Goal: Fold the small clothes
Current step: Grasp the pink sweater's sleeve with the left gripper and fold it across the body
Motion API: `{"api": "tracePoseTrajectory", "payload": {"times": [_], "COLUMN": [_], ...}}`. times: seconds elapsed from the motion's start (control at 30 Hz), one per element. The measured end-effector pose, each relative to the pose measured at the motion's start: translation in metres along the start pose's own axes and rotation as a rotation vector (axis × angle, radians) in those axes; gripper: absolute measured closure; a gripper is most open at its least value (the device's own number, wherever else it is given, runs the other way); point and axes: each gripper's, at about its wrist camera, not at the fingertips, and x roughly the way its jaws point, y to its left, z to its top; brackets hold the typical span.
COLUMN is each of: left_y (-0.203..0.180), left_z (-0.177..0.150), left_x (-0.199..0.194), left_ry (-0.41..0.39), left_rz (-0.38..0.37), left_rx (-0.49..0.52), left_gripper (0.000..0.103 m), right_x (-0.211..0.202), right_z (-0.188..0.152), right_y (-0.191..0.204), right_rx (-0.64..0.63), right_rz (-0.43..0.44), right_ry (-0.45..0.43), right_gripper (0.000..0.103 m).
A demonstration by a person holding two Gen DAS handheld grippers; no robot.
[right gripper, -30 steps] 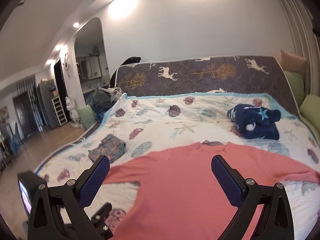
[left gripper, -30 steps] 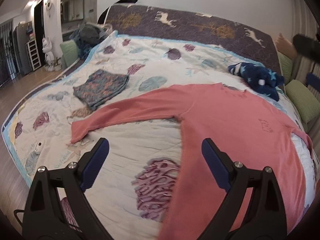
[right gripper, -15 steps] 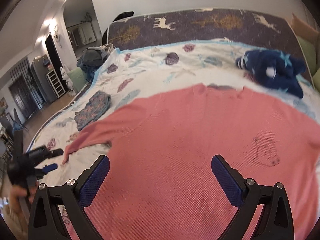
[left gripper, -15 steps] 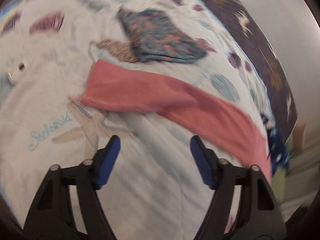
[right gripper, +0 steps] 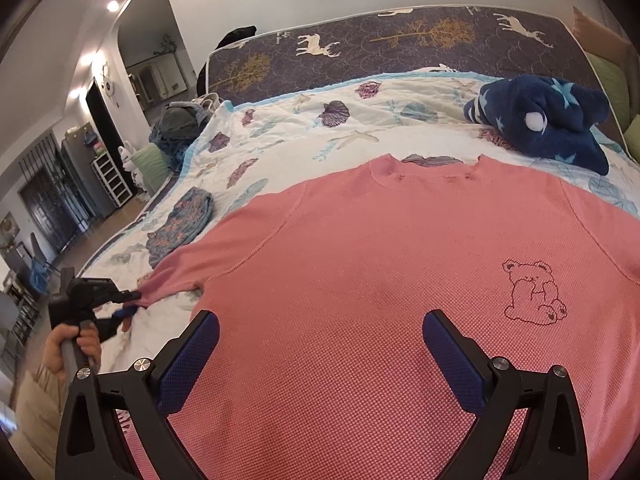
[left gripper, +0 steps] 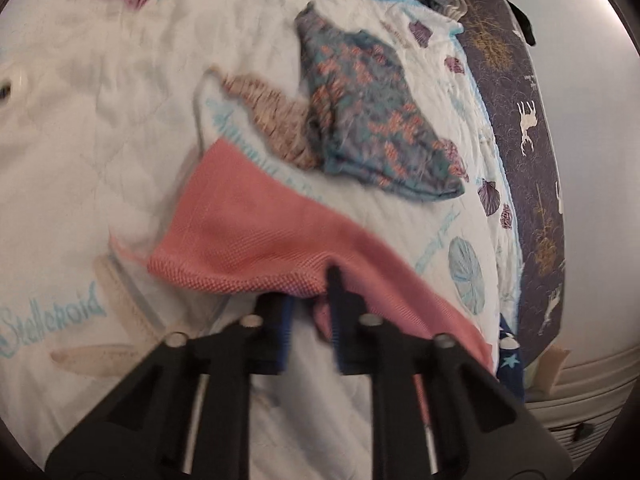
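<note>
A pink long-sleeved shirt (right gripper: 380, 260) with a stitched bear lies flat on the shell-print quilt (right gripper: 304, 136). Its left sleeve (left gripper: 248, 224) stretches out towards the bed's edge. My left gripper (left gripper: 310, 300) is at the sleeve's end, jaws closing, with the lower edge of the cuff bunched between the blue pads. The right wrist view shows the left gripper (right gripper: 128, 304) nipping the sleeve tip, held by a person's hand (right gripper: 68, 344). My right gripper (right gripper: 320, 344) hovers open over the shirt's body, nothing between its fingers.
A folded blue-and-orange patterned garment (left gripper: 368, 120) lies just beyond the sleeve. A dark blue starred plush (right gripper: 540, 120) sits at the back right. A deer-print mattress (right gripper: 400, 40) stands behind the bed, a heap of clothes (right gripper: 180, 124) at its left corner. Floor lies left.
My left gripper swung down and left to the sleeve end, rolled, and its jaws came together on the cuff. My right gripper dropped closer over the shirt, still open.
</note>
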Motion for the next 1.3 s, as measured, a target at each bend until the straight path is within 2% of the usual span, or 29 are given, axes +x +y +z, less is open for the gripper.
{"api": "tracePoseTrajectory", "payload": {"times": [0.07, 0.23, 0.37, 0.5, 0.6, 0.77, 0.9, 1.0, 1.1, 1.2, 1.27, 1.3], "left_y": [-0.019, -0.081, -0.142, -0.187, -0.218, -0.253, -0.270, -0.274, -0.266, -0.258, -0.254, -0.251], "left_z": [0.001, -0.009, -0.046, -0.088, -0.124, -0.179, -0.239, -0.286, -0.329, -0.348, -0.344, -0.337], "left_x": [-0.009, -0.031, -0.046, -0.051, -0.051, -0.051, -0.041, -0.030, -0.018, -0.016, -0.020, -0.028], "left_ry": [-0.054, -0.166, -0.233, -0.250, -0.229, -0.202, -0.105, -0.028, 0.020, 0.051, 0.068, 0.084], "left_rz": [0.021, 0.030, 0.030, -0.006, -0.053, -0.126, -0.206, -0.216, -0.177, -0.142, -0.141, -0.166], "left_rx": [0.080, 0.313, 0.557, 0.746, 0.870, 1.015, 1.154, 1.273, 1.399, 1.473, 1.473, 1.447], "left_gripper": [0.095, 0.096, 0.096, 0.096, 0.096, 0.096, 0.096, 0.096, 0.096, 0.093, 0.089, 0.088], "right_x": [-0.002, -0.006, -0.013, -0.020, -0.028, -0.043, -0.054, -0.060, -0.068, -0.074, -0.075, -0.075], "right_z": [0.000, 0.001, 0.002, 0.003, 0.004, 0.004, 0.005, 0.004, 0.004, 0.004, 0.006, 0.008], "right_y": [-0.001, -0.003, -0.007, -0.012, -0.017, -0.038, -0.063, -0.081, -0.096, -0.107, -0.110, -0.109], "right_rx": [0.002, 0.011, 0.021, 0.039, 0.049, 0.090, 0.156, 0.216, 0.252, 0.260, 0.244, 0.231], "right_rz": [0.004, 0.008, 0.008, 0.008, 0.000, -0.026, -0.064, -0.089, -0.119, -0.145, -0.153, -0.148], "right_ry": [-0.006, -0.012, -0.029, -0.042, -0.062, -0.092, -0.112, -0.123, -0.137, -0.139, -0.128, -0.120], "right_gripper": [0.000, 0.000, 0.000, 0.000, 0.000, 0.000, 0.000, 0.000, 0.000, 0.000, 0.000, 0.000]}}
